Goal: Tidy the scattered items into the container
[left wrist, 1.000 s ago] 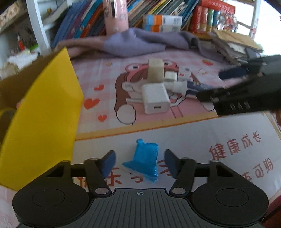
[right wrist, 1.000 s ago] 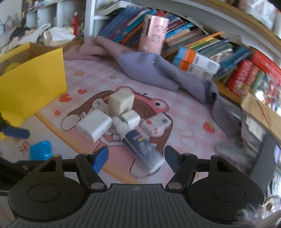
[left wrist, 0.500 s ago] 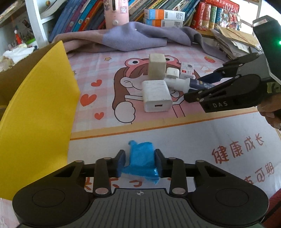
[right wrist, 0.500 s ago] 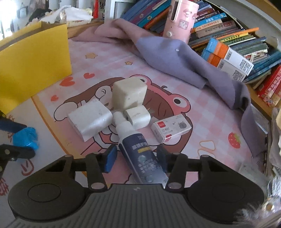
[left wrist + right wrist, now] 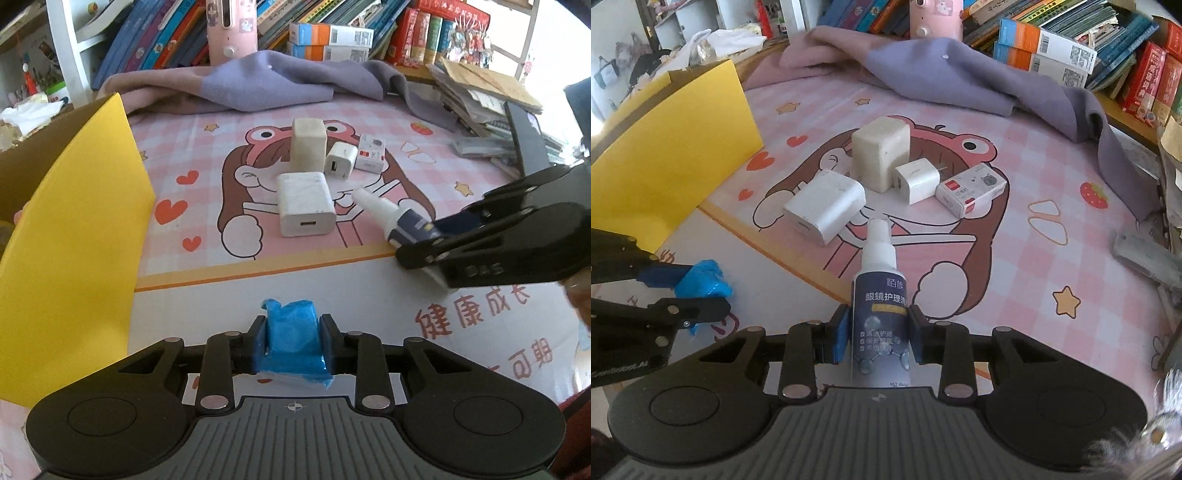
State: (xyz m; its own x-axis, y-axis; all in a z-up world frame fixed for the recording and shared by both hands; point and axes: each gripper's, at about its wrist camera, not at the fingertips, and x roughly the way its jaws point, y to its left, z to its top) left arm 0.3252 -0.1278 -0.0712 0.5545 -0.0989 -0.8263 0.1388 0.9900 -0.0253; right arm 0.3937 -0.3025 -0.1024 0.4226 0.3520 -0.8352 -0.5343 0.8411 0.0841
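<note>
Daylight fills both views, bright and even; the left wrist view blows out white at its upper right corner; shadows on the pink cartoon mat [image 5: 207, 206] are soft and faint; fisheye bending curves the bookshelf [image 5: 1071, 33]; focus is sharp, edges slightly smeared.

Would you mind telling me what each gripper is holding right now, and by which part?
The left gripper has just closed on the blue packet, across its middle. The right gripper has just closed on the spray bottle, around its lower body.
</note>
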